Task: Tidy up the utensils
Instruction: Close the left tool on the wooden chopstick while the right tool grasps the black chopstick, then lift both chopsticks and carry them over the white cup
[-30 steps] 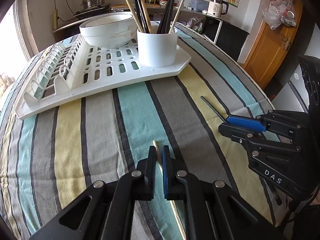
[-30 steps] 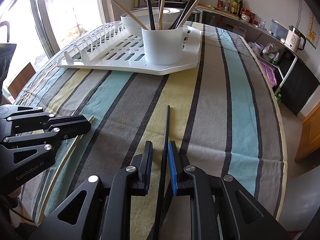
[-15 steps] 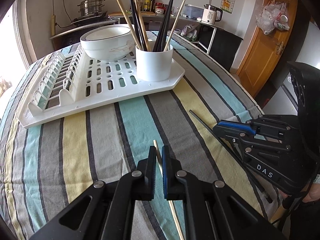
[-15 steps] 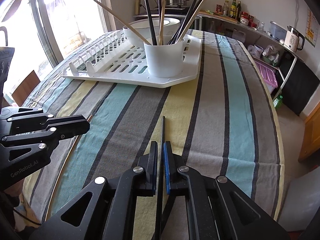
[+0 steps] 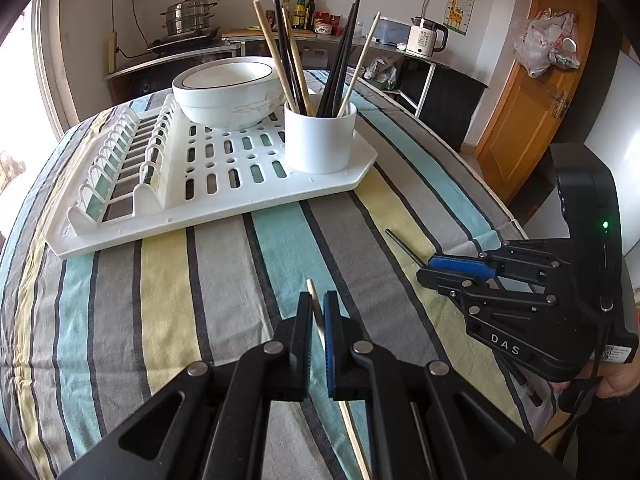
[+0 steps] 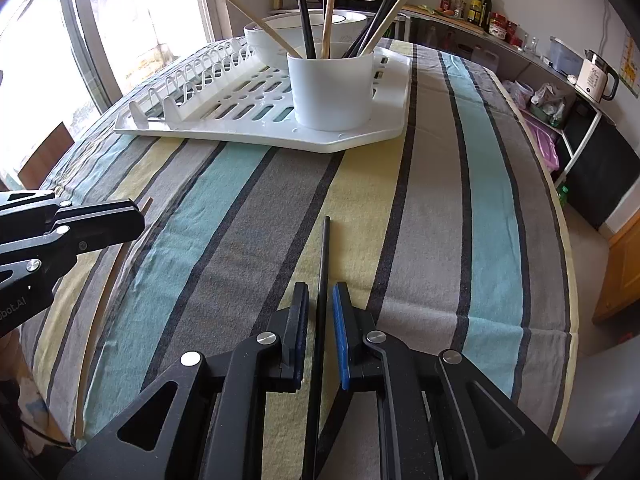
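Wooden chopstick (image 5: 316, 308) clamped between left jaws; black chopstick (image 6: 323, 264) between right jaws.
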Available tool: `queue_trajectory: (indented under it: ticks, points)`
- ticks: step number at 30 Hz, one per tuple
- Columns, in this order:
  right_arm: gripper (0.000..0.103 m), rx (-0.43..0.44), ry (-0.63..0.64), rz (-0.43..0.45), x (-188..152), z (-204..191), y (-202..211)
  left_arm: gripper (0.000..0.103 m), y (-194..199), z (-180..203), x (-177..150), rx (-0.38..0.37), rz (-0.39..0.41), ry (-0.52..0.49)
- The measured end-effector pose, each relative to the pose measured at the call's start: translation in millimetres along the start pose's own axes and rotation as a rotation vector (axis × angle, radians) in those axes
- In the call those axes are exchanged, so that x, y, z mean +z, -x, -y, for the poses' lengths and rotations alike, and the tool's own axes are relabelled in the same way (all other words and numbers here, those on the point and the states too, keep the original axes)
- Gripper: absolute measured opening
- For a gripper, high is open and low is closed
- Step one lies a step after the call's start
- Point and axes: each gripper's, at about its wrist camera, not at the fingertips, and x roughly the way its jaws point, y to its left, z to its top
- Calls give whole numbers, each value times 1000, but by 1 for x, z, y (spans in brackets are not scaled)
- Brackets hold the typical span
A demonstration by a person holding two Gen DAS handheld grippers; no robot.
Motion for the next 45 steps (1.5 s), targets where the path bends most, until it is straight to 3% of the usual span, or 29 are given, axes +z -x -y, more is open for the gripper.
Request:
queue_trajectory:
  ticks: [3, 9, 20, 30, 45]
  points:
    - [6, 7, 6, -8, 2, -1, -1, 6, 0, 0, 0, -2, -1, 2]
    - [5, 21, 2, -7, 4, -1, -1, 6, 0, 0, 0, -3, -1, 0]
    - [5, 66, -44, 176, 11, 4, 59, 5, 15, 2, 6, -10, 32, -7]
    - [5, 64, -64, 336, 12, 6, 117, 5, 55, 1, 19, -17, 121, -15]
    - [5, 62, -67, 435, -8, 0, 157, 4, 107, -1, 28, -36, 244, -27]
